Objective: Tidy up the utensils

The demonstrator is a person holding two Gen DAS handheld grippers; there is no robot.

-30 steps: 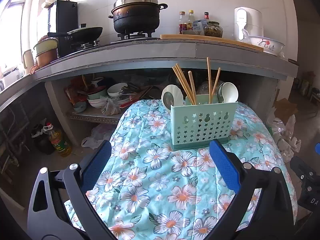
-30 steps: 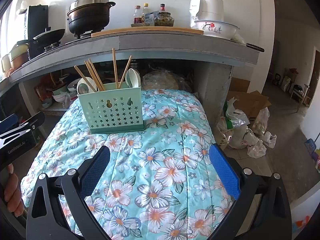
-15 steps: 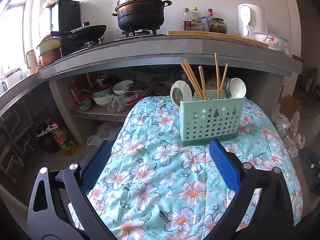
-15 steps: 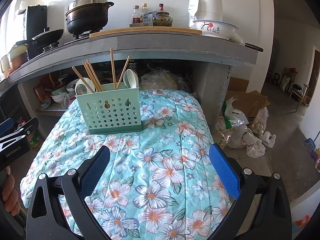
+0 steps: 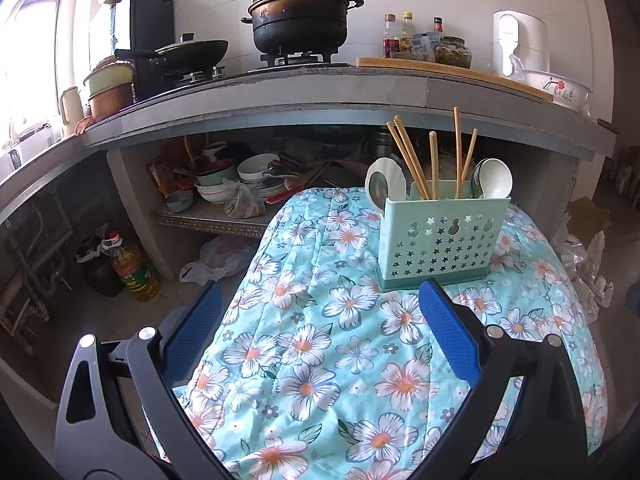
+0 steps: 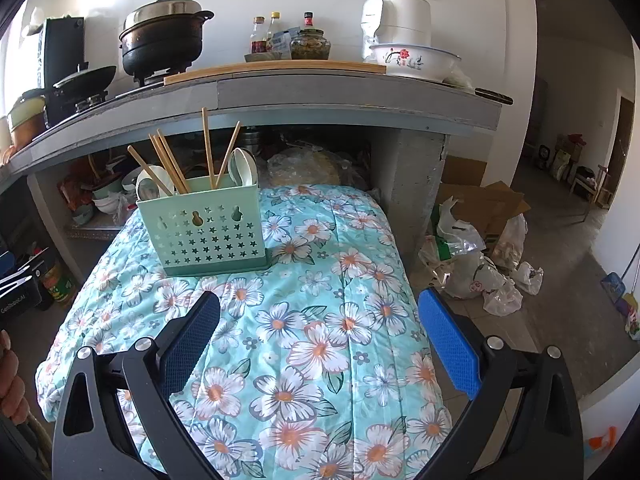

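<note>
A mint-green utensil holder (image 5: 442, 238) (image 6: 206, 230) with star cut-outs stands on the floral cloth at the far end of the table. Several wooden chopsticks (image 5: 412, 158) (image 6: 168, 166) stick up from its middle. White spoons (image 5: 494, 180) (image 6: 244, 166) lean in its two end compartments. My left gripper (image 5: 320, 338) is open, near the table's left front, well short of the holder. My right gripper (image 6: 318, 340) is open over the cloth, holding nothing. The left device (image 6: 18, 288) shows at the right wrist view's left edge, with a hand (image 6: 10, 380) below it.
A grey counter (image 5: 280, 92) overhangs the table's far end, carrying a black pot (image 5: 300, 20), a wok (image 5: 192, 50), bottles (image 6: 276, 36) and a floral bowl (image 6: 412, 58). Dishes (image 5: 240, 184) crowd the shelf beneath. An oil bottle (image 5: 132, 268) stands on the floor left; bags (image 6: 476, 264) lie right.
Both grippers have drifted back and leftward from the holder; it sits further right in the left wrist view. The jaws stay wide and the holder has not moved.
</note>
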